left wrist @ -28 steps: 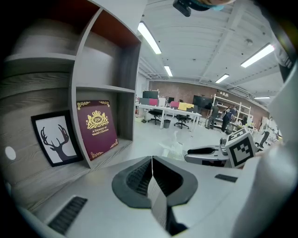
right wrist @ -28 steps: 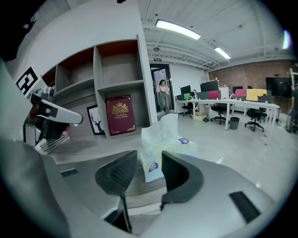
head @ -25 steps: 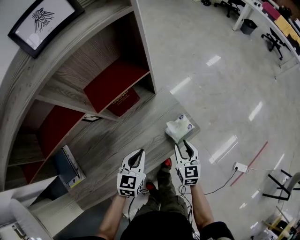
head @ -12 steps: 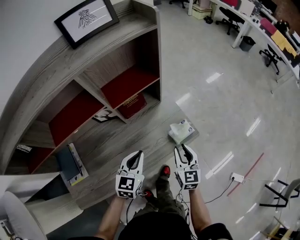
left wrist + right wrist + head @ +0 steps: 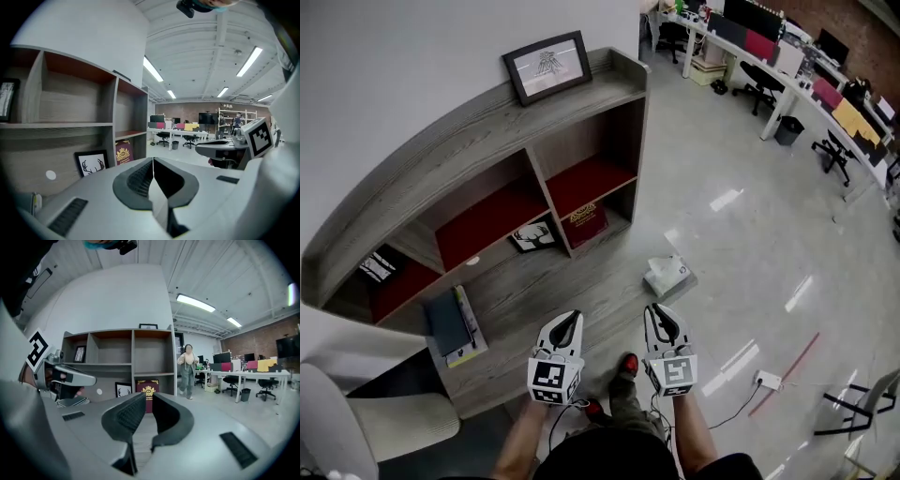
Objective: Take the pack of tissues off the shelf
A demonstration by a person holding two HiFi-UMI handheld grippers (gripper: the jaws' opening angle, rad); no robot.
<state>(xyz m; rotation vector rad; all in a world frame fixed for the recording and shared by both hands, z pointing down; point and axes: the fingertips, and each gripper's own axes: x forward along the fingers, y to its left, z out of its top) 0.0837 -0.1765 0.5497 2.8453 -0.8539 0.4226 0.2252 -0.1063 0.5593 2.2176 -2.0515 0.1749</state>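
I hold both grippers low in front of me, over the near edge of the shelf unit (image 5: 412,192). On my left gripper (image 5: 571,320) the jaws are pressed together so that only a thin seam shows between the pads, and nothing is caught in them. On my right gripper (image 5: 656,312) the jaws have just been closing and now stand a narrow slit apart, with nothing between them but the grey wood beyond. The pack of tissues (image 5: 667,275) lies on the wide bottom ledge (image 5: 572,291) of the shelf unit, out at its right-hand end close to the corner and the shiny floor (image 5: 741,234). It is ahead of my right gripper and a little to its right, and well apart from both sets of jaws. Further in, a maroon box with a gold crest (image 5: 584,223) stands in the lower right compartment, and a small deer picture (image 5: 534,236) leans just to its left. A stack of books (image 5: 455,322) lies at the left end of the ledge, and a framed picture (image 5: 548,66) stands on top of the unit. In the right gripper view a person (image 5: 187,367) stands beyond the shelf's end, in front of a row of desks (image 5: 243,373).
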